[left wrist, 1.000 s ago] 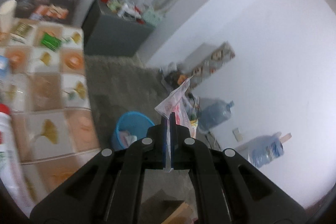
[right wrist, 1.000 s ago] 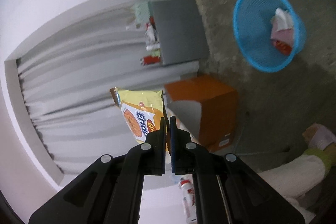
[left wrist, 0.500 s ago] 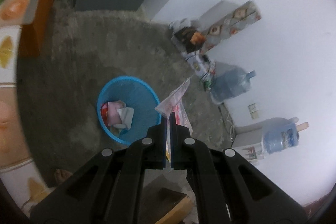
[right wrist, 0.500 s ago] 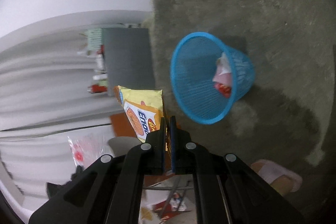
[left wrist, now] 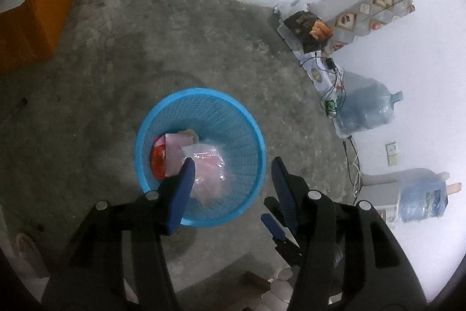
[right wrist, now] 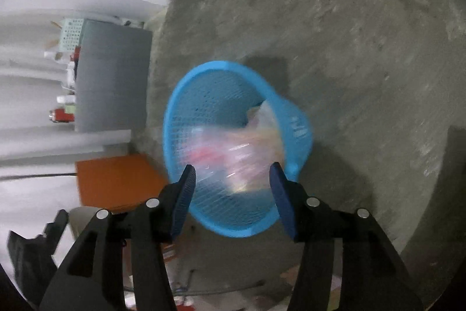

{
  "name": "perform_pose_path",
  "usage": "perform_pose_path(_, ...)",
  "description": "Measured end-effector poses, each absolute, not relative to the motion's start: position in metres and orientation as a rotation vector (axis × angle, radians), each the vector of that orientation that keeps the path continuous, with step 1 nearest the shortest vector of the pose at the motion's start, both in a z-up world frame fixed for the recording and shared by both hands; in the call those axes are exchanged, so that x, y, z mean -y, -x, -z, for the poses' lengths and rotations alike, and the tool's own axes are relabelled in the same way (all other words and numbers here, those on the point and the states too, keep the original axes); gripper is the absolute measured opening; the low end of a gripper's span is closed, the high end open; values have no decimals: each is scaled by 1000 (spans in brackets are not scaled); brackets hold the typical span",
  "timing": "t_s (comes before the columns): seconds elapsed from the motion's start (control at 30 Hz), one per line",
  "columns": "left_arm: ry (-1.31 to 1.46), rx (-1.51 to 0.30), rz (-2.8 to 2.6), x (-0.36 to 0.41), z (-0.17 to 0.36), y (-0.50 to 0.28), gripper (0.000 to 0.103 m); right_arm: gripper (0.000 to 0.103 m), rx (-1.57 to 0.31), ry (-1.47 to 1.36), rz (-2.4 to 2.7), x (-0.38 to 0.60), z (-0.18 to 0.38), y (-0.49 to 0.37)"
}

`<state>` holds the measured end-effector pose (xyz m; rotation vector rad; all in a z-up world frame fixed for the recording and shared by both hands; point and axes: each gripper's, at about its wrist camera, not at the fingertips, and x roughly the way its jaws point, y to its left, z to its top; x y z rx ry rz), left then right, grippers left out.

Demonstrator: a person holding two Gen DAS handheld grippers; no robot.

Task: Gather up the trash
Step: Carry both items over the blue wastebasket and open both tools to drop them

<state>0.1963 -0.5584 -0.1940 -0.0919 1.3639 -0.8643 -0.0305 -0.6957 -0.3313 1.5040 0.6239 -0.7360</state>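
While both pairs of fingers are opening with nothing gripped, the left gripper (left wrist: pixel 231 169) and right gripper (right wrist: pixel 232 175) are held above the blue basket (left wrist: pixel 256 133) on the floor (left wrist: pixel 87 95); a clear wrapper (left wrist: pixel 208 165) is seen inside it, among other trash

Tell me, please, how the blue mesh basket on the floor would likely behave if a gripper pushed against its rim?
The blue basket looks like thin plastic mesh holding only wrappers, so it is probably light and would slide on the concrete floor. Its tapered shape may make it tip.
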Motion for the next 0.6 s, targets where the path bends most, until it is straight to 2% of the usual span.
perform_pose_path(0.13, 87, -1339, 892, 552, 185, -194, 52, 52, -606, -1442, 756, 684, 325, 46)
perform_pose_path(0.27, 73, -1280, 944, 538, 158, -186, 52, 52, -571, -1329, 762, 665, 296, 60)
perform_pose_path(0.33, 49, -1222, 998, 529, 135, -177, 54, 52, -565, -1208, 762, 649, 268, 64)
perform_pose_path(0.4, 19, -1149, 1051, 516, 111, -167, 61, 53, -556, -1113, 766, 635, 245, 66)
perform_pose_path(0.47, -6, -1082, 1096, 502, 87, -157, 65, 59, -531, -1007, 774, 615, 213, 70)
perform_pose_path(0.53, -21, -1015, 1146, 479, 61, -144, 74, 71, -485, -901, 784, 594, 178, 75)
perform_pose_path(0.6, -32, -974, 1158, 460, 43, -137, 80, 79, -445, -803, 786, 572, 146, 78)
